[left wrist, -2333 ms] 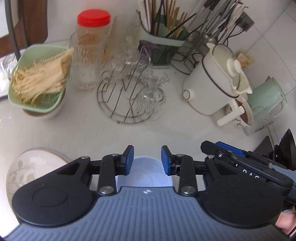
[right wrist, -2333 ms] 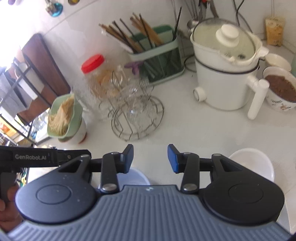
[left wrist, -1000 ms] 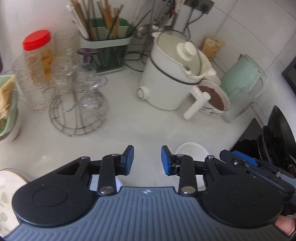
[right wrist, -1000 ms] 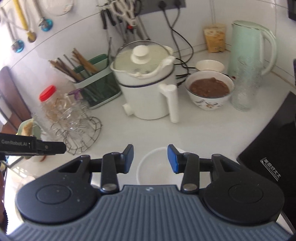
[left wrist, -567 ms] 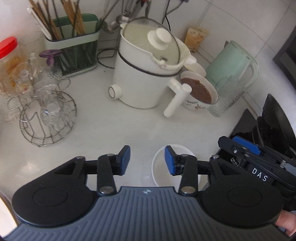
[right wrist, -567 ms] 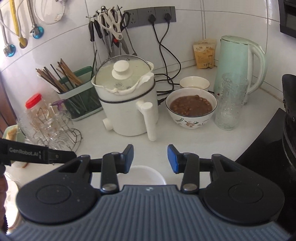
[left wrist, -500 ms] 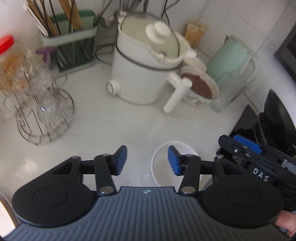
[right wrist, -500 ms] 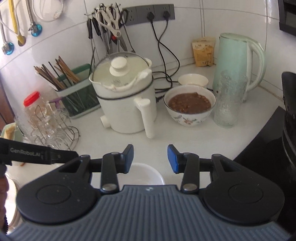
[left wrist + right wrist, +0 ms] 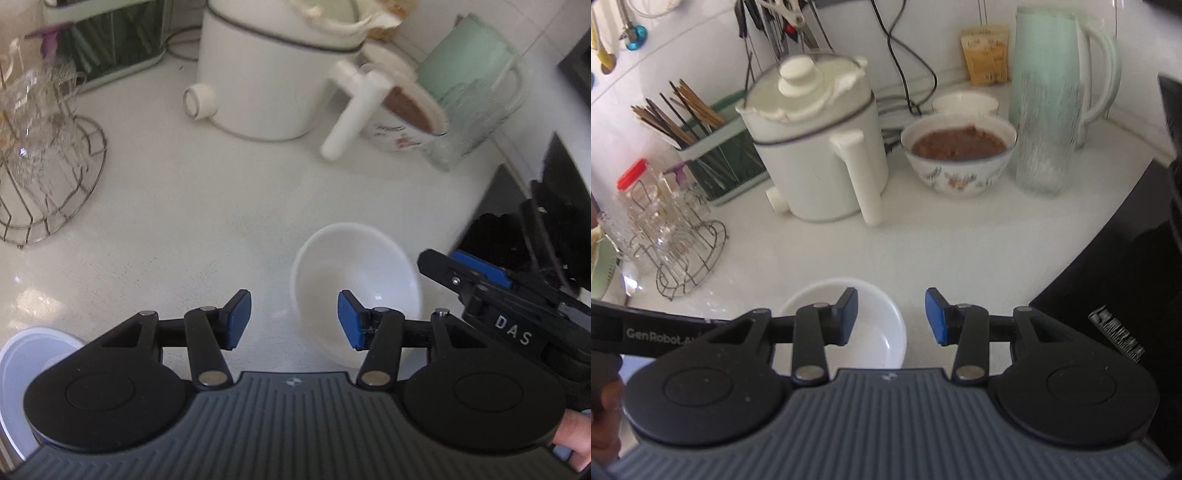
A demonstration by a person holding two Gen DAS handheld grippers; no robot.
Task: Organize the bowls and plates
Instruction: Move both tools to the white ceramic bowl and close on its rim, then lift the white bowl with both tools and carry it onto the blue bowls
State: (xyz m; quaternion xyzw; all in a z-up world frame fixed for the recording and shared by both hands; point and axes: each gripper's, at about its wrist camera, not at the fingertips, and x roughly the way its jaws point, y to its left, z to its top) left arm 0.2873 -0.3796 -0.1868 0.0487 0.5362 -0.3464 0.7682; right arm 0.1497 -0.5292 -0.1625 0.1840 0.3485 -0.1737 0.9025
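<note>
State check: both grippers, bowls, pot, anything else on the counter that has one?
left gripper: jaws open, empty
right gripper: jaws open, empty
white bowl: upright, empty, ungrasped
patterned bowl: upright, full of brown food
small white bowl: upright, contents hidden
electric pot: lid on
tall glass: upright, looks empty
kettle: upright, lid out of frame

A plain white bowl [image 9: 356, 273] sits on the white speckled countertop [image 9: 192, 206]. The white electric pot [image 9: 816, 147] has a dark band. A floral-patterned bowl [image 9: 958, 162] holds brown food beside a mint-green kettle [image 9: 1060, 62]. The jar [image 9: 633, 177] has a red lid.
</note>
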